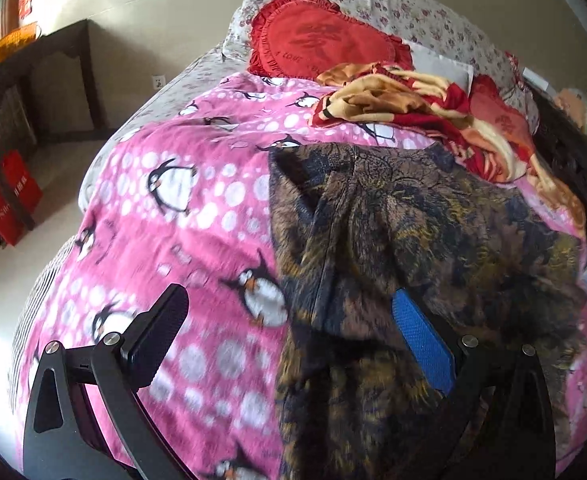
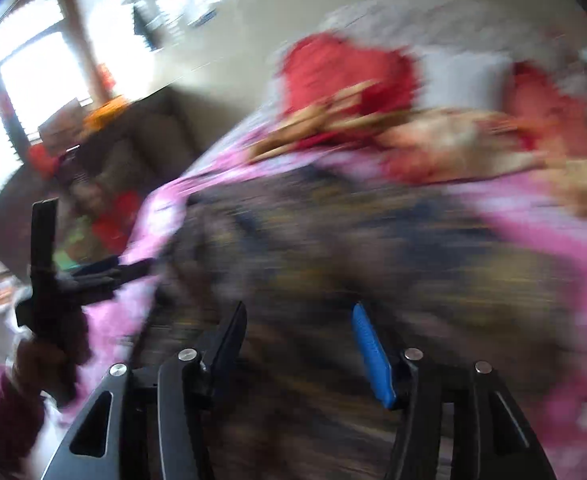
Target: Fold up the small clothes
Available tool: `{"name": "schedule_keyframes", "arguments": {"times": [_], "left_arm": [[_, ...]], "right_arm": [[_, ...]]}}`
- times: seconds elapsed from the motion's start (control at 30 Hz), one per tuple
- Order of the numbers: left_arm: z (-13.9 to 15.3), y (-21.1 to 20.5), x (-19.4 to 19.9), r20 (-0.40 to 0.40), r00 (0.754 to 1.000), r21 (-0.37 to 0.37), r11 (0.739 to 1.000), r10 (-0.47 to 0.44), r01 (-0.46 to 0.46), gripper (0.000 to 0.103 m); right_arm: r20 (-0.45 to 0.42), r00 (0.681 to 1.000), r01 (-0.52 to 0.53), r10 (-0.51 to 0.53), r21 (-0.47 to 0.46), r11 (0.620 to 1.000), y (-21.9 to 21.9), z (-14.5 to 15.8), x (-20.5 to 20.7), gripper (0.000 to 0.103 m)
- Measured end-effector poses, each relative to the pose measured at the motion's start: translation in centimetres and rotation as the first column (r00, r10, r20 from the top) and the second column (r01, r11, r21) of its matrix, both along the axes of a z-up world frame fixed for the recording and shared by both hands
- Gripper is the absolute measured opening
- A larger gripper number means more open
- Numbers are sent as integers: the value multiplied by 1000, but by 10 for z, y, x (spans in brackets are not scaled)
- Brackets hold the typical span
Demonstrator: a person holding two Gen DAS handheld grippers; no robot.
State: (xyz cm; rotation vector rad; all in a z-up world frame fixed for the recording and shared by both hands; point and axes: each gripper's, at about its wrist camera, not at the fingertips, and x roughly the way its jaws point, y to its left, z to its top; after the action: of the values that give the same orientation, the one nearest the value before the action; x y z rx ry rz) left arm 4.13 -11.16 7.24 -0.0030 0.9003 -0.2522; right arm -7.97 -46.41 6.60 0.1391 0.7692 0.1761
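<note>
Bedroom scene: a bed (image 1: 165,92) under a pink penguin-print blanket (image 1: 181,208) fills both views, w/ a pale wall behind. The task garment, a dark brown-and-navy patterned piece of clothing (image 1: 433,216), lies on the blanket toward the right side in the left wrist view, partly doubled over, w/ a seam running down its near half and one corner peaked up at its far-left edge.

Left gripper (image 1: 289,328): fingers wide apart; black finger (image 1: 161,332) over bare pink blanket, blue-padded finger (image 1: 421,344) over the garment's near part. Nothing clamped betw. them. Contact w/ the cloth cannot be told.

Right gripper (image 2: 297,340): heavy motion blur in the right wrist view; fingers apart, black one (image 2: 229,336) and blue one (image 2: 369,356) both above the garment (image 2: 333,232), none of it held. The left gripper (image 2: 65,272) shows at that view's left edge, gripped by a hand (image 2: 41,356) in a maroon sleeve.

Outward from the garment: a crumpled red-and-tan blanket (image 1: 433,116) just beyond its far edge; a red heart-shaped frilled cushion (image 1: 325,44) behind that, resting against floral-print pillows (image 1: 413,12) at the head of the bed. Left of the bed: a dark wooden cabinet (image 1: 45,80) and red bags (image 1: 9,200) on the pale floor. Window (image 2: 21,92) bright at the far left of the right wrist view.
</note>
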Motion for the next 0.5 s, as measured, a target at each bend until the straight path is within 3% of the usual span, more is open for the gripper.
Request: {"name": "schedule_keyframes", "arguments": {"times": [0.07, 0.1, 0.13, 0.23, 0.37, 0.43, 0.47, 0.5], "left_arm": [[-6, -11, 7, -21, 999, 6, 999, -45, 45, 70], [-8, -16, 9, -41, 997, 3, 998, -66, 66, 50], [-11, -20, 11, -63, 994, -5, 996, -85, 85, 39], [-10, -26, 10, -66, 993, 15, 995, -94, 95, 26], [-1, -25, 3, -43, 994, 35, 994, -104, 106, 25], [3, -24, 1, -39, 994, 41, 994, -103, 105, 23], [4, -23, 1, -36, 994, 42, 994, -100, 102, 23], [4, -22, 0, -33, 995, 42, 994, -98, 99, 22]], "right_arm": [[11, 991, 137, -137, -56, 989, -49, 7, -21, 64], [6, 981, 195, -195, -65, 979, -75, 7, -28, 64], [-6, 969, 246, -247, -65, 967, -96, 7, -33, 64], [-62, 954, 293, -294, -27, 956, -137, 1, -41, 64], [-73, 972, 223, -225, -29, 974, -124, -11, -36, 64], [-68, 980, 176, -185, -129, 976, -106, -13, -33, 58], [-75, 979, 168, -189, -226, 960, -95, -17, -29, 47], [-88, 975, 170, -202, -287, 943, -92, -21, -26, 43]]}}
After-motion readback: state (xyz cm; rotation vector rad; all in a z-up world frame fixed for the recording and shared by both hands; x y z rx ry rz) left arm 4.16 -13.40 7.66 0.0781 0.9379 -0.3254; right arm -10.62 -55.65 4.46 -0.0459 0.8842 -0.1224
